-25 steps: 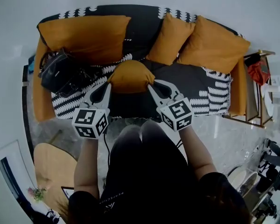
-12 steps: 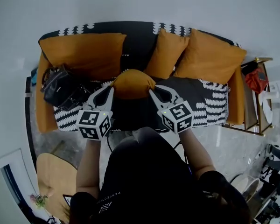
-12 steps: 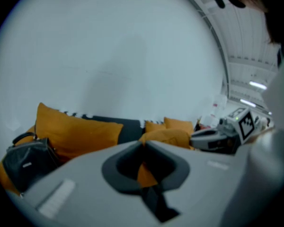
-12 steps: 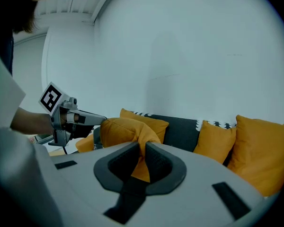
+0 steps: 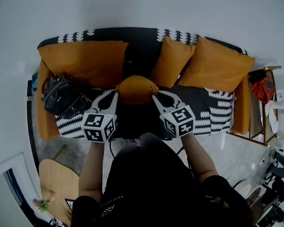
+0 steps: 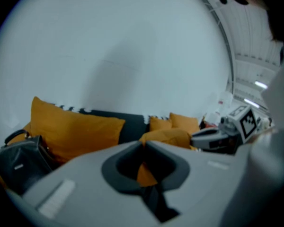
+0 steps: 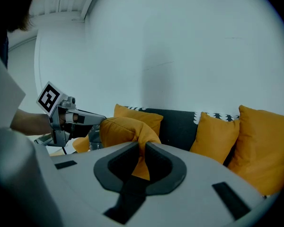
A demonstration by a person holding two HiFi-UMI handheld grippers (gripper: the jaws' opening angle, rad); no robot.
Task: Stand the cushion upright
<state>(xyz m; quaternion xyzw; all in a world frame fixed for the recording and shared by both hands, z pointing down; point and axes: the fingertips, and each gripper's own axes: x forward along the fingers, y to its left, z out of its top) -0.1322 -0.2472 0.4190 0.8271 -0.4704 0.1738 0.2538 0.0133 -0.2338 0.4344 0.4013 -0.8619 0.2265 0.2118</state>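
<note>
From the head view, the cushion (image 5: 136, 89) is over the middle of the sofa (image 5: 142, 51) seat. Its long axis runs side to side, along the backrest, between the left gripper (image 5: 115, 94) and right gripper (image 5: 155, 97). Only the gripper views show the grip: each pair of jaws stands nearly together, pinching orange fabric at one end of the cushion. A bag (image 5: 61, 98) sits at the sofa's left end.

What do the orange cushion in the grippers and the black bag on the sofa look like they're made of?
Orange cushion: likely soft, matte fabric over stuffing; it puckers and bulges where the left gripper and right gripper pinch it. Black handbag: probably leather or faux leather; a faint sheen and stiff looped handles suggest it.
</note>
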